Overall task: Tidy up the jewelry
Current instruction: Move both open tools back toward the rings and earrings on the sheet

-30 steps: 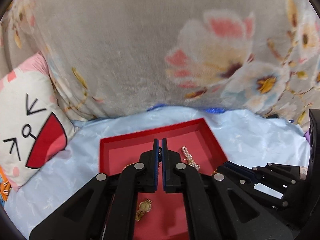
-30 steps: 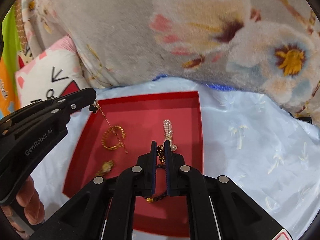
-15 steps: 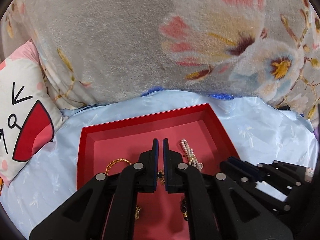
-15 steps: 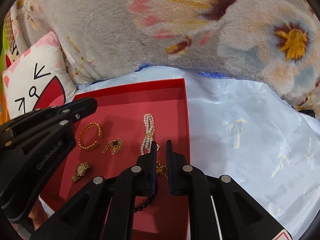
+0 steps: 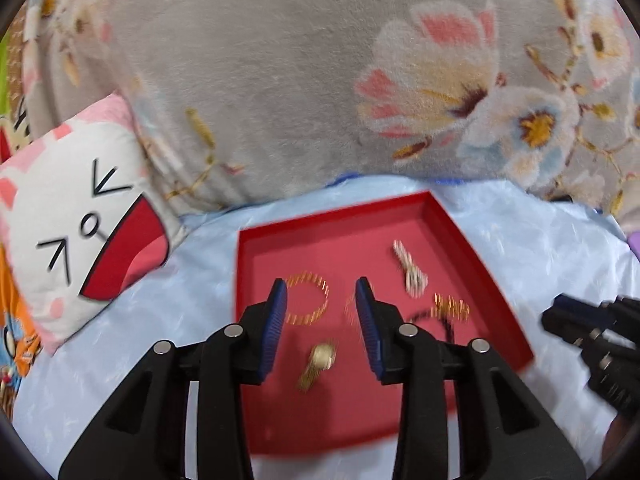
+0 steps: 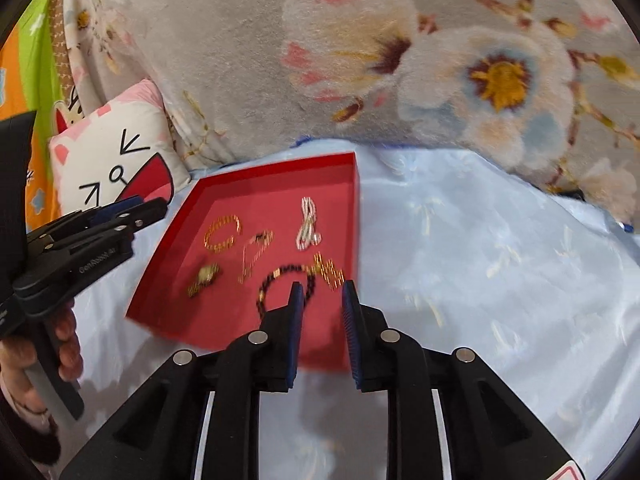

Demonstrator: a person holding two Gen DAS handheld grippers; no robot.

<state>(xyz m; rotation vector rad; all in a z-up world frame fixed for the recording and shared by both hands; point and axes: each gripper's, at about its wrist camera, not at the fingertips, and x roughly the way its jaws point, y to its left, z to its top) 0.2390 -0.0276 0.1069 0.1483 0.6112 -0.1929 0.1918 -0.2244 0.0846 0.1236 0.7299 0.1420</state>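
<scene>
A red tray [image 6: 188, 216] lies on the light blue sheet and also shows in the left wrist view [image 5: 496, 280]. In it lie a gold bangle [image 6: 222, 233], a gold watch [image 6: 205, 276], a thin gold chain [image 6: 252, 252], a pearl bracelet [image 6: 307, 224] and a dark bead bracelet [image 6: 280, 280] with a gold clasp piece [image 6: 330, 272]. My left gripper [image 5: 321, 292] is open and empty above the tray's middle. My right gripper [image 6: 320, 292] is open and empty over the tray's near right corner. The left gripper also shows in the right wrist view [image 6: 120, 216].
A cat-face pillow [image 5: 76, 220] lies left of the tray. A grey floral blanket [image 5: 320, 80] rises behind it. The light blue sheet [image 6: 500, 272] spreads out to the right of the tray. A hand [image 6: 60, 344] holds the left gripper's handle.
Both grippers have opened and pulled back from the tray. The thin gold chain and the dark bead bracelet now lie loose in the tray.
</scene>
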